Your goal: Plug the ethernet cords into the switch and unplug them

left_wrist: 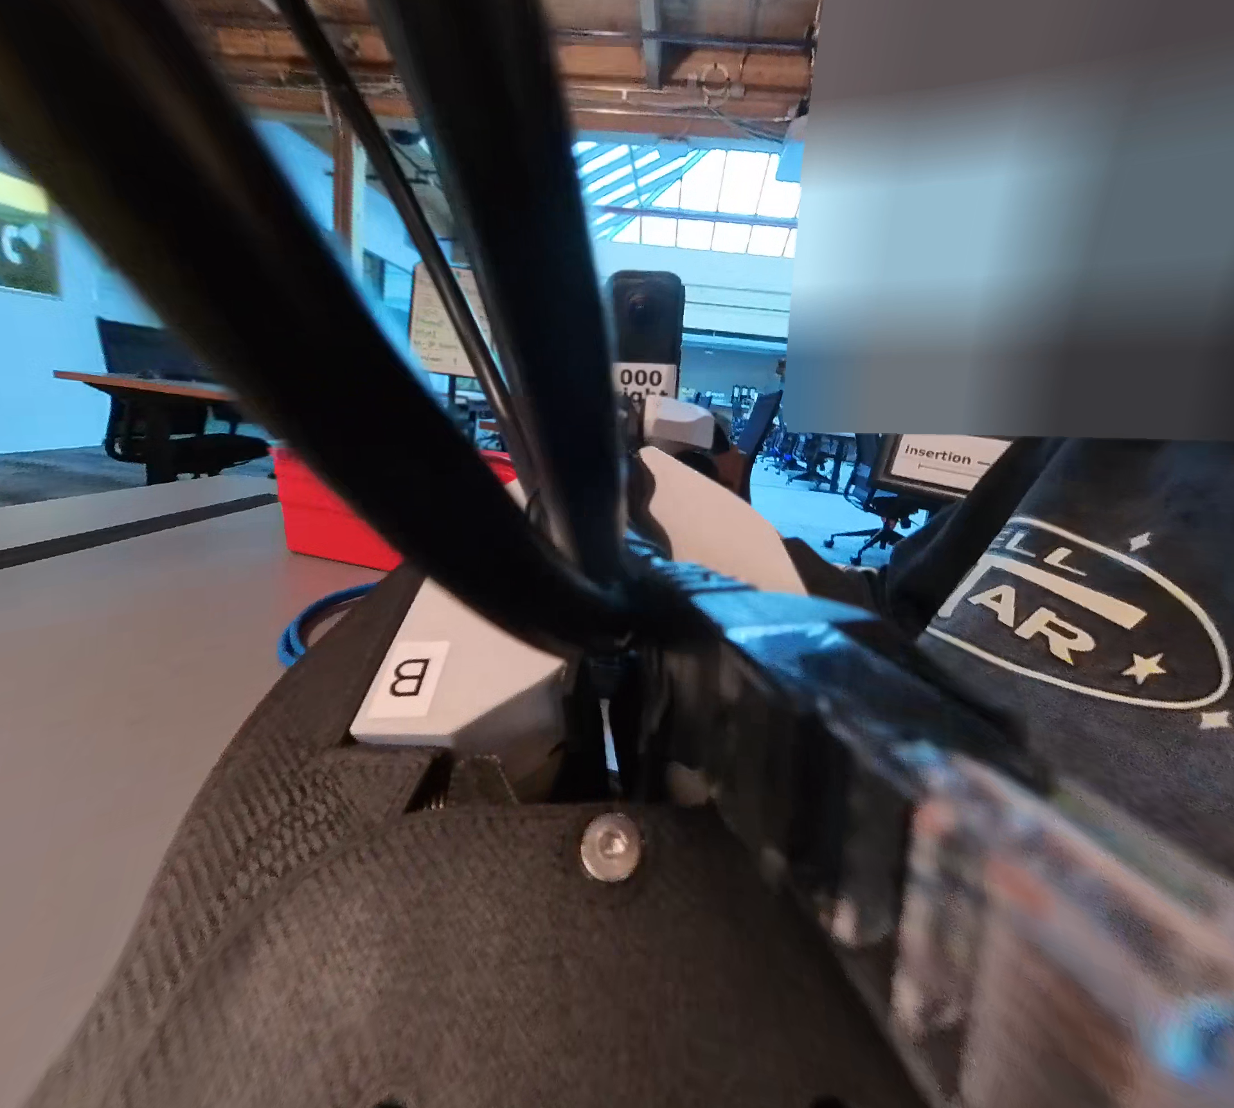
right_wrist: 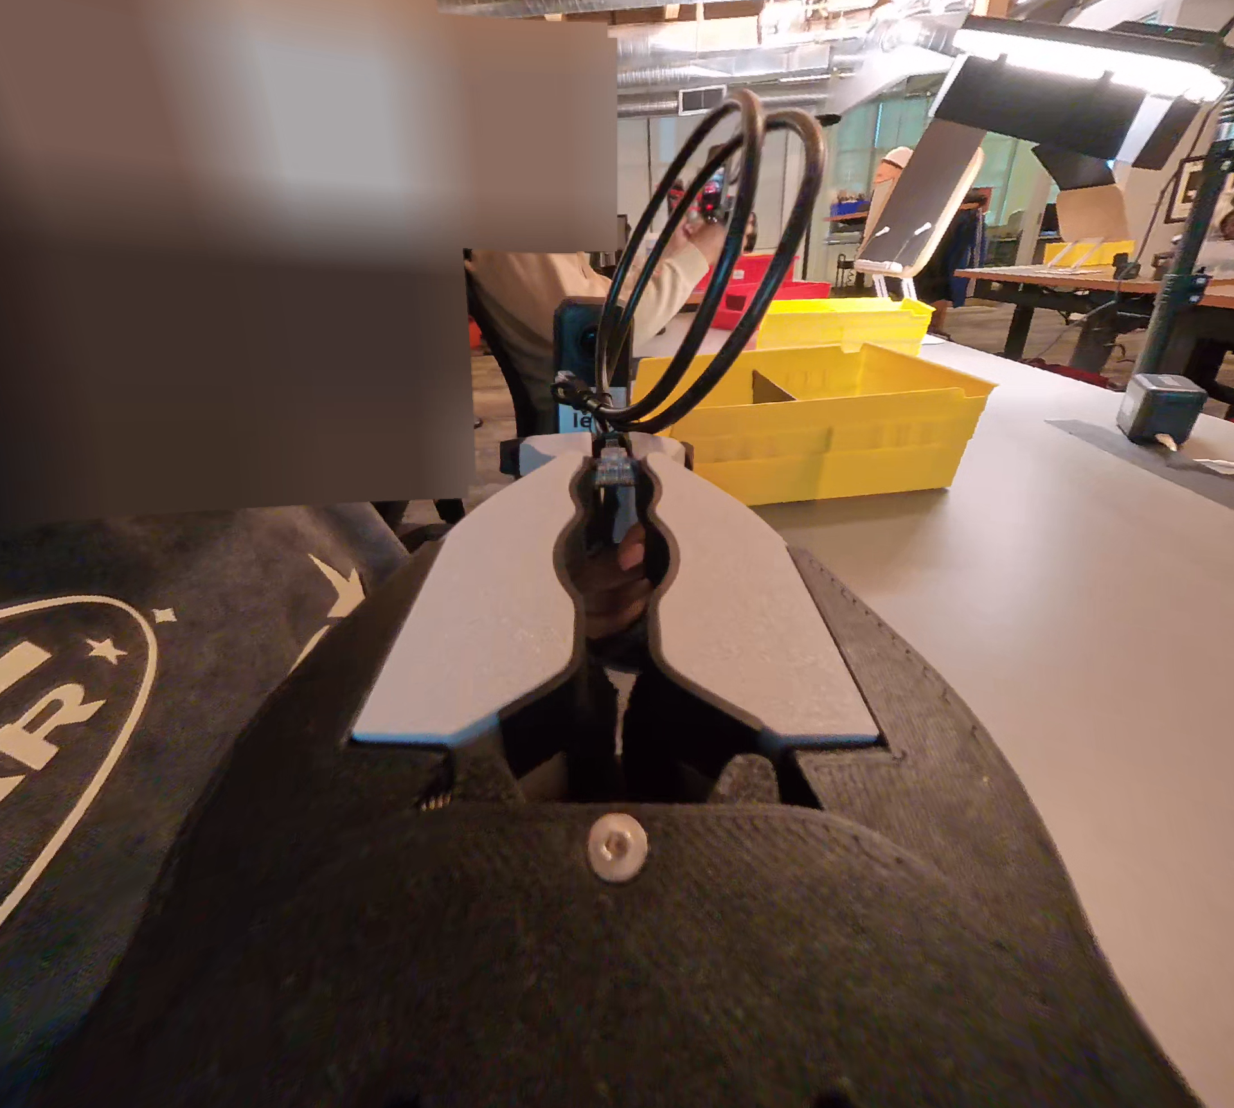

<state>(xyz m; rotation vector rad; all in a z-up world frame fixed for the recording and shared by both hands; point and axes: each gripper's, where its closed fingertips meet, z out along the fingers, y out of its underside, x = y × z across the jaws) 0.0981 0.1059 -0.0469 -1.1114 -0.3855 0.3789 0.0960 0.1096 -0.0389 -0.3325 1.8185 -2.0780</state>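
Fingers (right_wrist: 721, 595) of the right gripper (right_wrist: 615, 468) are clenched on the plug (right_wrist: 614, 465) of a black cord (right_wrist: 708, 268), whose coiled loops stand up past the tips. The left gripper (left_wrist: 624, 642) meets the same cord from the opposite side; its tips are buried in blurred loops, so I cannot tell whether it grips. A blue cord (left_wrist: 300, 628) lies on the grey table (left_wrist: 120, 642), near a red bin (left_wrist: 327, 515). Beyond the right gripper sits a yellow bin (right_wrist: 828, 428).
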